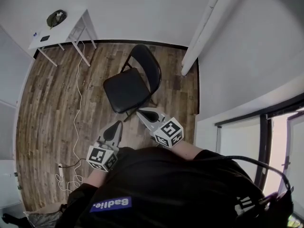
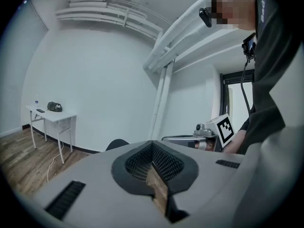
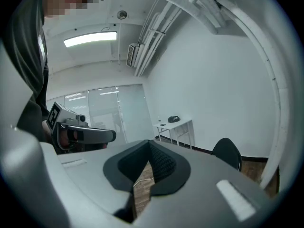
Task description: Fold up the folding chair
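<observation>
A black folding chair (image 1: 131, 83) stands unfolded on the wood floor, its seat toward me and its backrest (image 1: 149, 63) behind. My left gripper (image 1: 116, 124) is shut and holds nothing, a short way in front of the seat's near edge. My right gripper (image 1: 139, 111) is also shut and holds nothing, with its tip close to the seat's front right corner; I cannot tell whether it touches. In the left gripper view, the shut jaws (image 2: 152, 145) hide most of the chair (image 2: 116, 144). In the right gripper view, the backrest (image 3: 227, 152) shows beyond the shut jaws (image 3: 149, 145).
A white table (image 1: 59, 31) with a dark bag (image 1: 56, 18) stands at the back left. A white cable (image 1: 76, 103) trails over the floor left of the chair. A slanted white beam (image 1: 202, 30) and a wall lie to the right.
</observation>
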